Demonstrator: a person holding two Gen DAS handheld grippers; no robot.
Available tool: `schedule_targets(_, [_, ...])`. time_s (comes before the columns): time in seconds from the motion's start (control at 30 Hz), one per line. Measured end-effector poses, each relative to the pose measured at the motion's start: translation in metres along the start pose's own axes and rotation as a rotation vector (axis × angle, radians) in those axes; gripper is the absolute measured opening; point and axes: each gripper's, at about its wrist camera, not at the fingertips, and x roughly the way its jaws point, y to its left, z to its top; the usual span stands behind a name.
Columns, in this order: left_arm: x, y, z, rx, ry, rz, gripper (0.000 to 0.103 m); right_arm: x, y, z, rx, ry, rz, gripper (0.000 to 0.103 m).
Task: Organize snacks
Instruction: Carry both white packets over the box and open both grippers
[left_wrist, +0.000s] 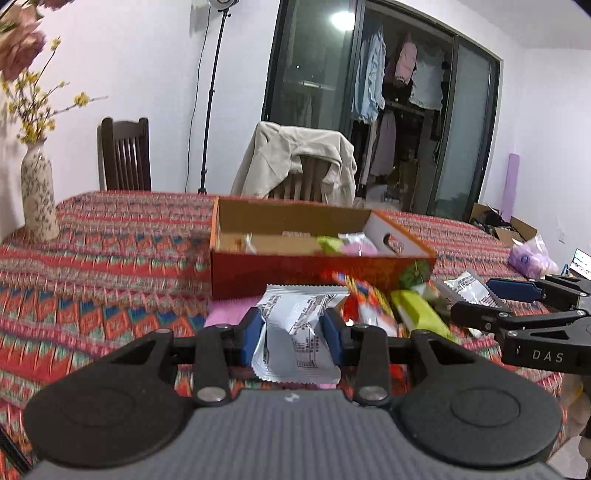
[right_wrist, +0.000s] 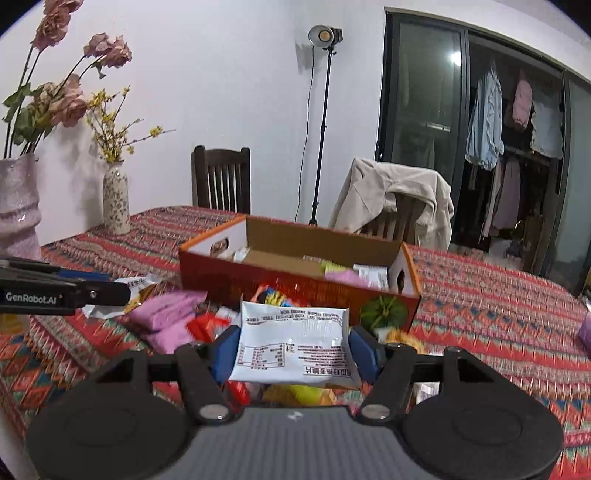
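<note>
left gripper (left_wrist: 292, 328) clamped on a silver packet (left_wrist: 295, 332), squeezed across the middle between the blue pads (left_wrist: 254, 332). right gripper (right_wrist: 291, 349) likewise clamped on a white packet (right_wrist: 293, 347), held flat, printed side up. both lifted clear of the cloth, box (right_wrist: 295, 280) straight ahead of each, open, a few snacks already lying inside toward its right end.

likely mid-carry toward the box. risks from here, as judgement only: a slippery foil packet sliding out of the pads if tilted hard, being pinched only at the waist; the near wall of the box catching a packet's hanging lower edge if brought in too low; the two grippers meeting over the box, since both aimed at the same opening and stood close side by side; crushing of contents under a tight squeeze.

in the way: a loose pile just ahead and below, between grippers and box — a red packet (left_wrist: 364, 302), a green packet (left_wrist: 421, 314), pink packs (right_wrist: 166, 314) to the left of the right gripper. off to the far left, a vase (left_wrist: 37, 199) with yellow sprigs, well apart. beyond the table, two chairs, one draped with a jacket (left_wrist: 295, 158); a lamp stand (right_wrist: 323, 122) by the wall.
</note>
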Motion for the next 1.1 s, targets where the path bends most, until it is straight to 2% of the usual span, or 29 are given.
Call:
schedule_targets(0.33, [0.050,-0.005,0.070,0.017,-0.080,0.042,0.038,0.043,-0.019,0.064,-0.007,-0.059,-0.028,0.064])
schedule_targets(0.57, [0.107,-0.004,0.105,-0.005,-0.069,0.092,0.038,0.097,-0.032,0.093,0.027,-0.052,-0.037,0.064])
schedule_targets(0.73, [0.153,-0.006,0.107,-0.007,-0.057,0.178,0.038,0.144,-0.043,0.099,0.073,-0.021,-0.059,0.064])
schedule_targets(0.93, [0.200,-0.004,0.090,0.009,0.004,0.228,0.039,0.188,-0.061,0.077,0.129,0.031,-0.045,0.064])
schedule_targets(1.0, [0.206,-0.001,0.085,0.011,0.020,0.228,0.043,0.197,-0.065,0.070,0.138,0.053,-0.043,0.068])
schedule_targets(1.1, [0.206,0.003,0.082,0.007,0.002,0.233,0.069,0.203,-0.071,0.065,0.164,0.070,-0.039,0.076])
